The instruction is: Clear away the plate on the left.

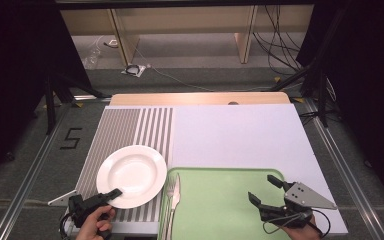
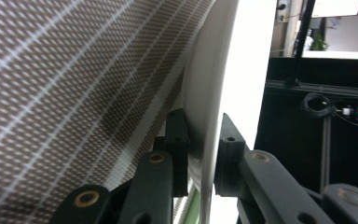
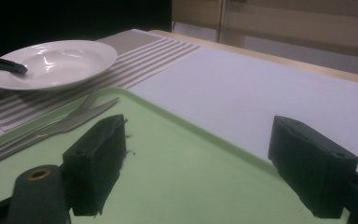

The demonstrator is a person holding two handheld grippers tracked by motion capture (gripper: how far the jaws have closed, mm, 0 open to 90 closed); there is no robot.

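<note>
A white plate (image 1: pixel 131 175) lies on the striped mat (image 1: pixel 125 127) at the table's left. My left gripper (image 1: pixel 111 195) is shut on the plate's near rim (image 2: pixel 205 154), one jaw under it and one over it. In the right gripper view the plate (image 3: pixel 51 63) sits at upper left with that other gripper's tip on its edge. My right gripper (image 1: pixel 266 190) hovers open over the right part of the green tray (image 1: pixel 220 210), nothing between its fingers (image 3: pixel 98 161). A fork (image 1: pixel 170 200) and a knife (image 1: pixel 176 200) lie along the tray's left edge.
A white board (image 1: pixel 240 135) covers the table's middle and right. The wooden table edge (image 1: pixel 200 98) runs along the back. Dark stands and cables stand on the floor beyond and to both sides.
</note>
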